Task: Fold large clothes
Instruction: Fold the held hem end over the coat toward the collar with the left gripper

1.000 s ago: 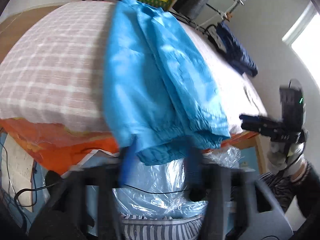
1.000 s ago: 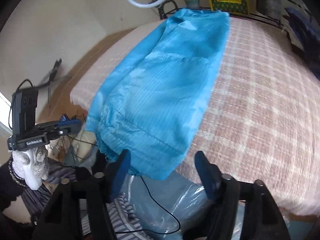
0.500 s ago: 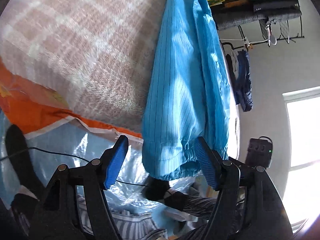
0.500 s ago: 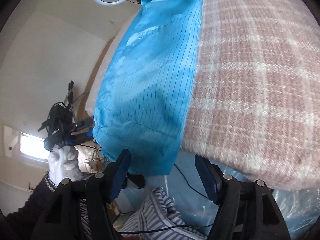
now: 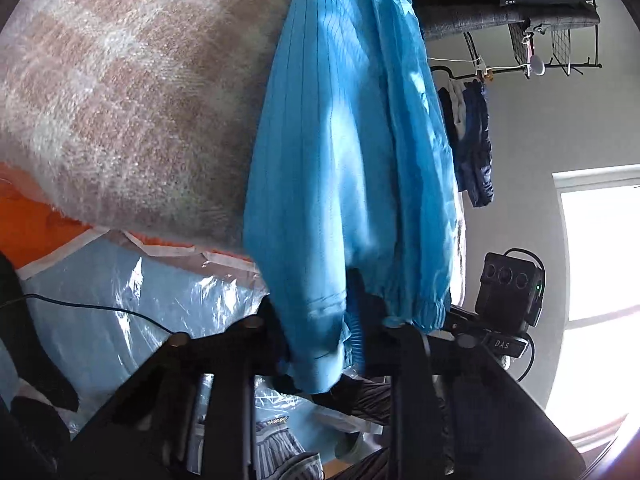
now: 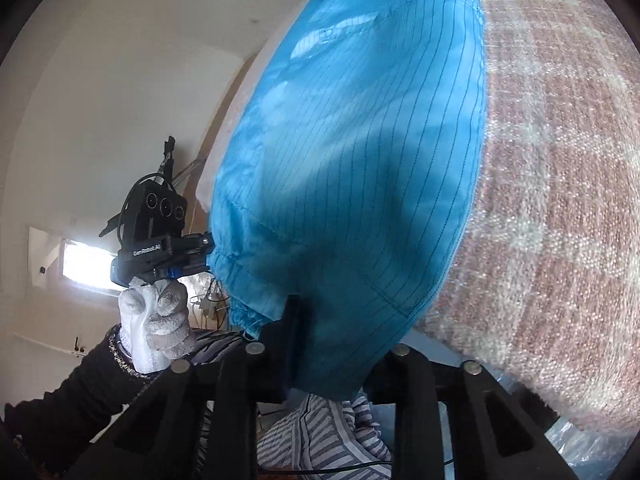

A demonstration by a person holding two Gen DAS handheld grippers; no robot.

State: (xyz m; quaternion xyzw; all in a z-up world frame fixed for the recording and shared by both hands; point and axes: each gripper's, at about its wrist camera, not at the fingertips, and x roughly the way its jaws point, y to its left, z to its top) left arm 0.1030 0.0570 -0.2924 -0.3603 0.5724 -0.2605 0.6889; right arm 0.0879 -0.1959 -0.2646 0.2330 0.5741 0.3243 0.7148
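Plaid blanket [image 5: 120, 100] beneath blue garment [image 5: 344, 168], clothes rack [image 5: 520, 12] beyond

A: What blocks the near side?

B: The blue garment [image 5: 352, 184] hangs over the bed edge [image 5: 132, 216], filling the gap between both grippers. Crinkled plastic wrap [image 5: 120, 304] and a black cable [image 5: 100, 308] lie below.

A: Open room?

B: Across the plaid blanket [image 6: 560, 160], bare beside the garment. The clothes rack [image 5: 520, 40] stands beyond.

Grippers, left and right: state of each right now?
Left gripper: fingers just closed, shut on the hem of the bright blue pinstriped garment.
Right gripper: fingers just closed, shut on the same garment's hem.
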